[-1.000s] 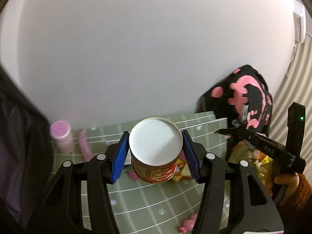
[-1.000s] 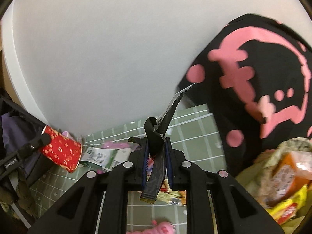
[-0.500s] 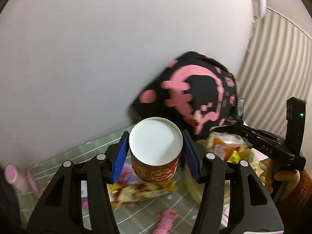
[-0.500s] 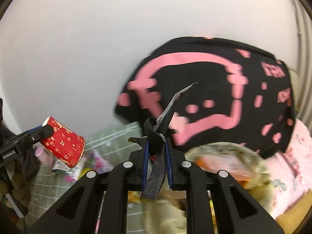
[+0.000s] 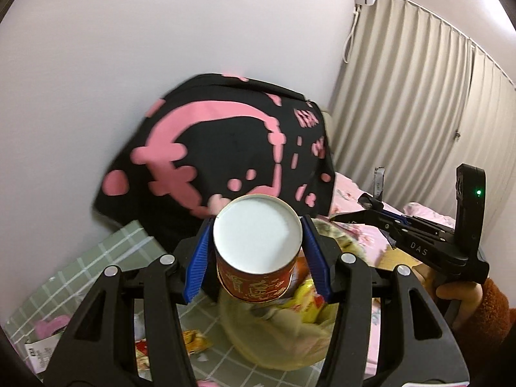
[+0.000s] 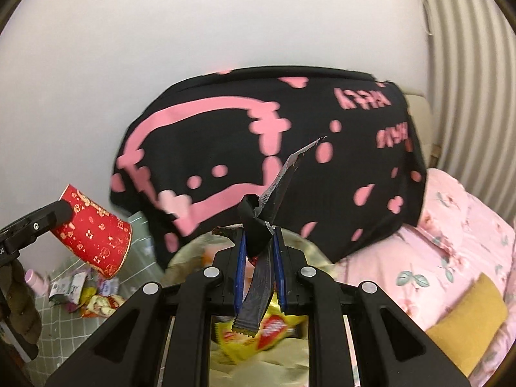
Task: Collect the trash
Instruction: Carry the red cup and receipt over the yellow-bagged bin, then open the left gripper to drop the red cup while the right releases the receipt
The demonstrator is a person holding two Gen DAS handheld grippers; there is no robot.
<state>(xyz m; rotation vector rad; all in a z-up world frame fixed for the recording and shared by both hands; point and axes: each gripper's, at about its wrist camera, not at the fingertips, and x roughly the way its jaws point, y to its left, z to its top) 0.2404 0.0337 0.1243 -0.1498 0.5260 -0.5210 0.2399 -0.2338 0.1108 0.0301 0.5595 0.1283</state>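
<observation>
My left gripper is shut on a red paper cup with gold print, its white bottom facing the camera; the cup also shows at the left of the right wrist view. My right gripper is shut on a dark grey torn wrapper that sticks up and hangs down between the blue pads; this gripper shows at the right of the left wrist view. Below both grippers sits a pale yellow trash bag holding yellow snack packets.
A black cushion with pink print leans on the white wall behind the bag. Pink floral bedding and a mustard pillow lie to the right. Loose wrappers litter the green checked mat at left. Curtains hang at right.
Both grippers swung right, away from the green mat and its litter, and rose a little. The black cushion and the trash bag came to the middle of both views. Both grips are unchanged.
</observation>
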